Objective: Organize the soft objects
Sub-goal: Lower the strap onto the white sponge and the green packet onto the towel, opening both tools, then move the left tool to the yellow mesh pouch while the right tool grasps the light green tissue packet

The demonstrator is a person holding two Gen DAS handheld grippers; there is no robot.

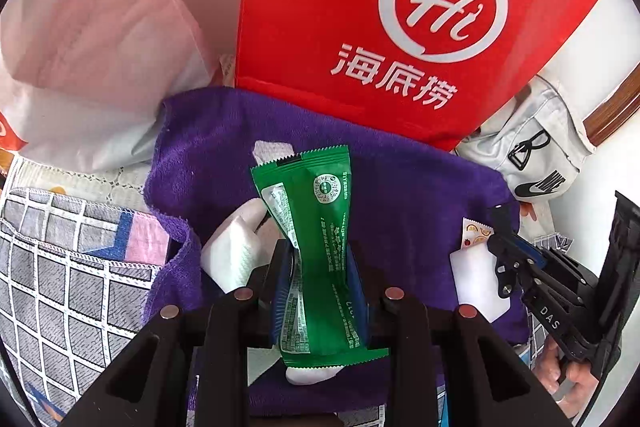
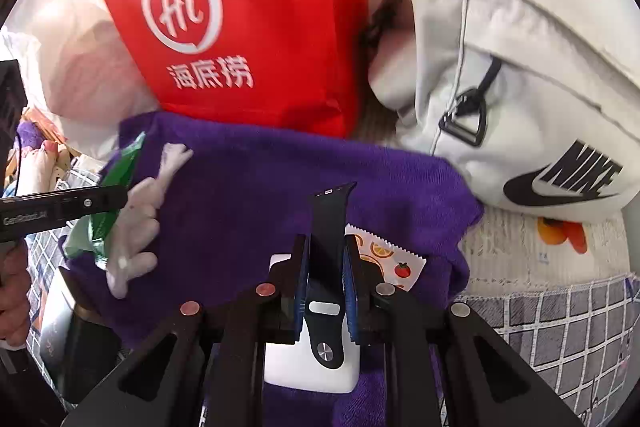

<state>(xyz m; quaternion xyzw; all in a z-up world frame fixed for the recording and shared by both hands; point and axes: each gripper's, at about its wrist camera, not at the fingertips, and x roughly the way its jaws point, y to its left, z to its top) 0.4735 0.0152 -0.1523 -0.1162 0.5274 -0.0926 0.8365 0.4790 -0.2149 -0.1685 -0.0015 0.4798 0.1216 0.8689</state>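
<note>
Left gripper [image 1: 320, 267]: pinching a green snack packet [image 1: 316, 227] upright between its blue pads, above the purple towel [image 1: 420, 187].
Right gripper [image 2: 326, 279]: pinching a dark watch strap [image 2: 328, 223], directly over a white box [image 2: 308, 371].
White glove [image 1: 236, 251]: lying on the towel's left part, just beside the packet.
Fruit-print sachet [image 2: 384, 259]: on the towel near its right edge, beside the white box.
Towel's far edge: a red bag [image 1: 360, 7] stands there, a grey Nike bag [image 2: 520, 107] to its right.
Under the towel: a checked cloth [image 1: 60, 267].
</note>
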